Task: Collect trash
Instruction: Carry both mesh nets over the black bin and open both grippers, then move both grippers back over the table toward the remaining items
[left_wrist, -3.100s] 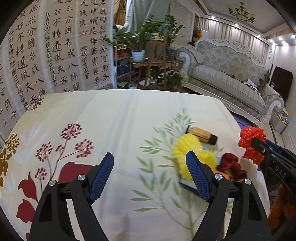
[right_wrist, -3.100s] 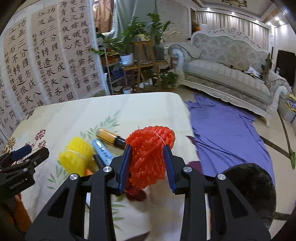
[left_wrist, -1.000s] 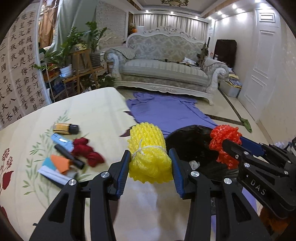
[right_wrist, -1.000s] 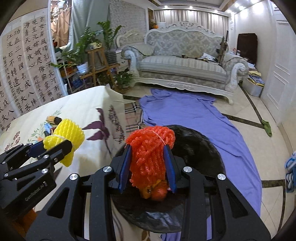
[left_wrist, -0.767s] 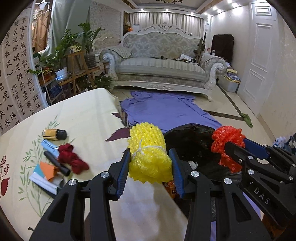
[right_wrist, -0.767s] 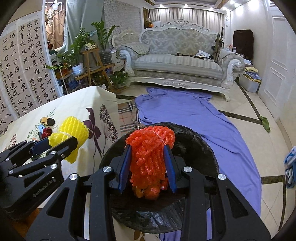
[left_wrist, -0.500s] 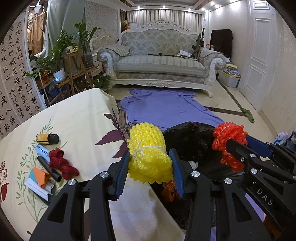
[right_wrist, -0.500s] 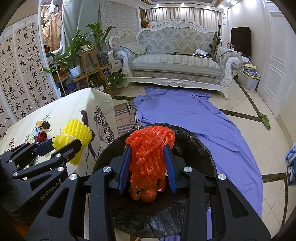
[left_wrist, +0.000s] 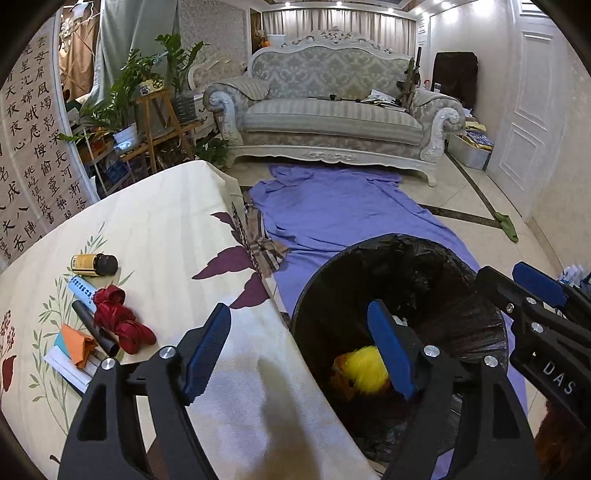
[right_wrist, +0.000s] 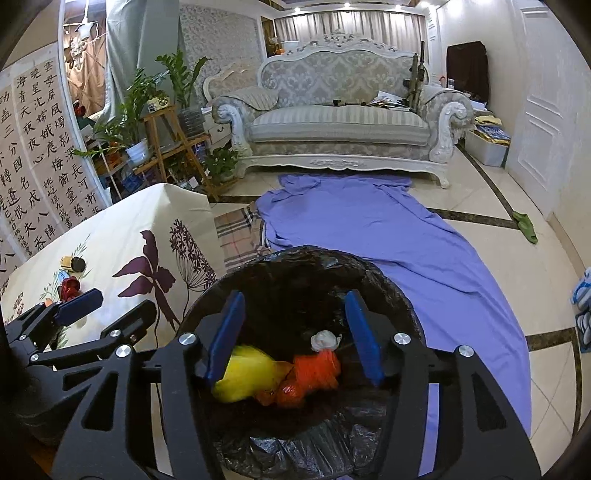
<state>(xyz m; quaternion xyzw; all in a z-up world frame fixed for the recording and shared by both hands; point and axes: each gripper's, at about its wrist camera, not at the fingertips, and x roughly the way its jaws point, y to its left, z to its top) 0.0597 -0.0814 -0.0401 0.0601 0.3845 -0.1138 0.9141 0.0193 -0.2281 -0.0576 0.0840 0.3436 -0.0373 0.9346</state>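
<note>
Nets (right_wrist: 255, 376) in bin (right_wrist: 391, 291) — below grippers (right_wrist: 295, 332)

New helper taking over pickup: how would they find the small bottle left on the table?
On the cream floral tablecloth, find the clutter near its left edge. The amber bottle with a black cap lies on its side farthest from the camera, beyond the crumpled red cloth.

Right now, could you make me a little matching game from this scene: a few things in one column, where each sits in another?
Things:
1. yellow foam net roll
2. small amber bottle with a black cap
3. purple cloth sheet
4. crumpled dark red ribbon

Places:
A. spread on the floor before the sofa
B. inside the black-lined trash bin
C. on the floral tablecloth, beside a black marker pen
D. on the tablecloth, farthest of the table items from the camera

Pairs: 1-B, 2-D, 3-A, 4-C
</note>
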